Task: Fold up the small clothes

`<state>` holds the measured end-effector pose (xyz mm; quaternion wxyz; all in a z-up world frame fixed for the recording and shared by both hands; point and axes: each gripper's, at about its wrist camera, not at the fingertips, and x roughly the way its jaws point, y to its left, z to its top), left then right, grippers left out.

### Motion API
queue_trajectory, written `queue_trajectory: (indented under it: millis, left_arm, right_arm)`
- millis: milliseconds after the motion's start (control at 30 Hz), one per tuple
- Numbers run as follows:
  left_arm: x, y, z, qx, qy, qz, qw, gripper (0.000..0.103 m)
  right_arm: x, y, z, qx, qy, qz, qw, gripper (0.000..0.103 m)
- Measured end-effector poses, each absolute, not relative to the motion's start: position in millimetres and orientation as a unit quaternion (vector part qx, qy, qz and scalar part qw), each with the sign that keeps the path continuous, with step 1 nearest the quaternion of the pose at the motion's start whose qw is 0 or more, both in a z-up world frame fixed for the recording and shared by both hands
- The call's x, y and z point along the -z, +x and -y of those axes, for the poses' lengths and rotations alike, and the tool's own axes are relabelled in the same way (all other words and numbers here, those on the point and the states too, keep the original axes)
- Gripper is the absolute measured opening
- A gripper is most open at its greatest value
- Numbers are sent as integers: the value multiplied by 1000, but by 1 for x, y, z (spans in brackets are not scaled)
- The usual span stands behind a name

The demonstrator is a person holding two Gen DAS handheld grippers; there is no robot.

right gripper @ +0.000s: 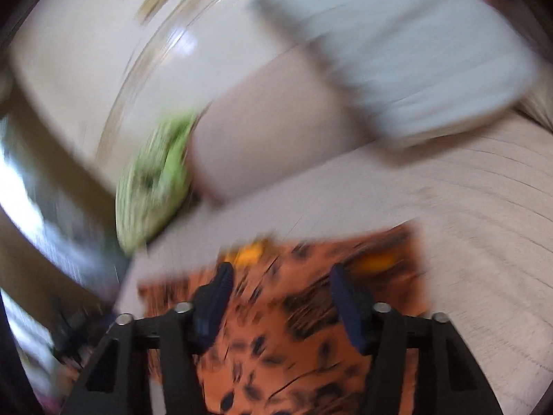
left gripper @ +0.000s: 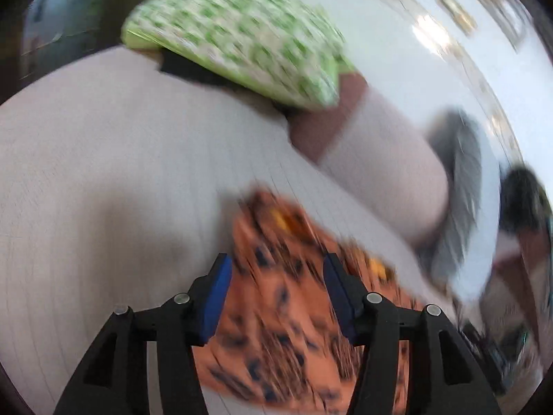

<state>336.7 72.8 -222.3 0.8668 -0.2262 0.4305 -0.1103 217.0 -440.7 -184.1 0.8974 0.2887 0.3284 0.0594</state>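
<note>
An orange garment with dark spots lies flat on a pale cloth-covered surface; it also shows in the right wrist view. My left gripper is open just above the garment, its blue pads apart with nothing between them. My right gripper is open too, its fingers spread over the garment's near part. Both views are motion-blurred.
A green-patterned folded cloth sits at the far edge of the surface, also in the right wrist view. A pale cushion and a light blue folded item lie beyond the garment. White floor lies behind.
</note>
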Motion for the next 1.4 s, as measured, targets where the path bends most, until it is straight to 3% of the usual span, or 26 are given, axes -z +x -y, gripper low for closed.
queue_trajectory:
  millis: [67,267,467,667,833,1000,1233,1400]
  left_arm:
    - [234,331,-48,124,-188,-457,861,56]
    - [278,338,-22,100,-85,-502,855,56]
    - [278,353,-34,112,-97,-500,853,56]
    - [272,365,-68,101,-143,-503,846,56]
    - [270,352,-83,66,-142,-501,851,56]
    - [277,354,-99,47,-164,-521,836,56]
    - [289,367,-95,40,-169,-537,825,56]
    - [281,370,-108,12,-167,-516,840,56]
  right_arm:
    - [195,231,398,-76,249,-376,889,38]
    - [249,277,339,-40,176,-476,861,32]
    - [228,387,376,61,172,-446,876,31]
    - [172,370,343,-7,189,-371,909,34]
    - [201,356,250,-133,152,-439,875,34]
    - [237,384,183,-150,110,-493,850,32]
    - [230,459,221,-51,202,-442,873,30]
    - [210,403,264,-42,217,-407,886,30]
